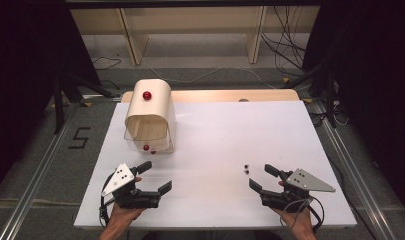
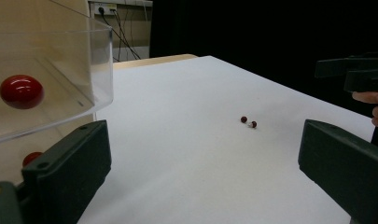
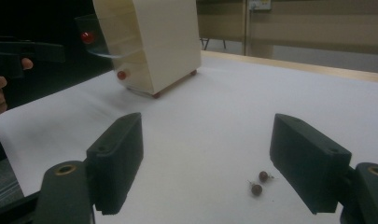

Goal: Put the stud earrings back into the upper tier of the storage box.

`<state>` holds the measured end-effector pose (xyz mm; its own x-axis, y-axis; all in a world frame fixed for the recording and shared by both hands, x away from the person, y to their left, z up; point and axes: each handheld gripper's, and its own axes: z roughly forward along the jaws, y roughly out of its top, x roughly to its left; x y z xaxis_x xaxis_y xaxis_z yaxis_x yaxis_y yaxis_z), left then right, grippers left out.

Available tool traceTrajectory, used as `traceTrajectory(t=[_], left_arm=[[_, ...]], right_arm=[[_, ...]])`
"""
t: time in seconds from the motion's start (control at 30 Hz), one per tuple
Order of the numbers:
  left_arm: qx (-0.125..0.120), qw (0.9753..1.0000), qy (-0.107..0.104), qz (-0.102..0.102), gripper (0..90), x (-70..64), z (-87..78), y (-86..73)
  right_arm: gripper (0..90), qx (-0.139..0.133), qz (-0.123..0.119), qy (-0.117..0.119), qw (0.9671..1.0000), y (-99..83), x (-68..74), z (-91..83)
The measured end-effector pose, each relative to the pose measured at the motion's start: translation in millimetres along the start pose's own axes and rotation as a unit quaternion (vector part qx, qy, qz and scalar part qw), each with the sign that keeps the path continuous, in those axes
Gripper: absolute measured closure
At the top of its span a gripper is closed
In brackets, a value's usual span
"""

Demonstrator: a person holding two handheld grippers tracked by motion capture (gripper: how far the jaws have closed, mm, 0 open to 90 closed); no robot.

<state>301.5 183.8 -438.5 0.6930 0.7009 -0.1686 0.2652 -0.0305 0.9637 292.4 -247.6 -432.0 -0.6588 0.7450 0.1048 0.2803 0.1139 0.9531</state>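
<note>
The step in hand looks like the approach to a pick: the right gripper (image 1: 264, 176) hovers low over the white table (image 1: 215, 145) with its jaws wide apart and nothing between them, and the 2 small dark red earrings (image 1: 246, 168) lie just beyond its tips, at about 11 o'clock from them in the high view. In the right gripper view the earrings (image 3: 260, 182) sit on the bare table between the 2 jaws, nearer the right one, touching nothing else.

The left gripper (image 1: 156, 177) also stands open and empty, near the table's front edge at 7 o'clock. From it, the cream jewellery box (image 1: 150, 115) with its red knob (image 1: 147, 95) lies at 12 o'clock; its clear drawer (image 2: 51, 79) is pulled out toward the person.

The pair lies close together, one bead just behind the other, so the long axis of the pair runs roughly from 12 to 6 o'clock on the table. Each seems to carry a thin post; which way the posts point is too small to tell.

The next move probably calls for easing the right gripper forward and down, centring 1 bead between the jaws, then closing gently, since such small round things may roll or skid
</note>
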Motion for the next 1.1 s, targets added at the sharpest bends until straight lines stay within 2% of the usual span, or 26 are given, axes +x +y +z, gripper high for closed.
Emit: traceTrajectory(t=[0.43, 0.47, 0.5, 0.6, 0.73, 0.8, 0.93, 1.03, 1.1], left_arm=[[-0.001, 1.0, 0.0, 0.0, 2.2, -0.4, 0.3, -0.2], [0.0, 1.0, -0.001, -0.001, 2.2, -0.2, 0.4, -0.3], [0.0, 1.0, -0.001, -0.001, 2.2, -0.2, 0.4, -0.3], [0.001, 1.0, -0.001, 0.002, 2.3, -0.4, 0.3, -0.2], [0.001, 1.0, -0.001, 0.001, 2.3, 0.1, 0.3, -0.4], [0.001, 1.0, 0.0, 0.001, 2.3, 0.2, 0.2, -0.4], [0.001, 1.0, 0.0, 0.001, 2.3, 0.2, 0.1, -0.4], [0.001, 1.0, 0.0, 0.001, 2.3, 0.1, 0.0, -0.3], [0.001, 1.0, -0.001, 0.001, 2.3, 0.1, 0.0, -0.3]], right_arm=[[28.4, 0.006, 0.01, -0.011, 0.9999, 3.8, -3.4, 1.7], [28.3, 0.01, 0.036, 0.002, 0.9993, 5.1, -4.7, 3.9], [28.2, 0.012, 0.042, 0.008, 0.999, 5.8, -5.2, 5.5], [28.3, 0.02, 0.034, 0.002, 0.9992, 7.2, -4.5, 8.6], [28.8, 0.031, 0.035, -0.003, 0.9989, 11.4, -4.7, 15.0], [30.7, 0.049, 0.023, -0.014, 0.9984, 14.8, -6.5, 20.7], [33.9, 0.077, 0.028, -0.02, 0.9964, 17.4, -12.9, 29.5], [34.6, 0.104, 0.035, -0.031, 0.9935, 21.3, -18.6, 37.0], [35.2, 0.111, 0.035, -0.032, 0.9927, 22.4, -21.1, 40.1]])
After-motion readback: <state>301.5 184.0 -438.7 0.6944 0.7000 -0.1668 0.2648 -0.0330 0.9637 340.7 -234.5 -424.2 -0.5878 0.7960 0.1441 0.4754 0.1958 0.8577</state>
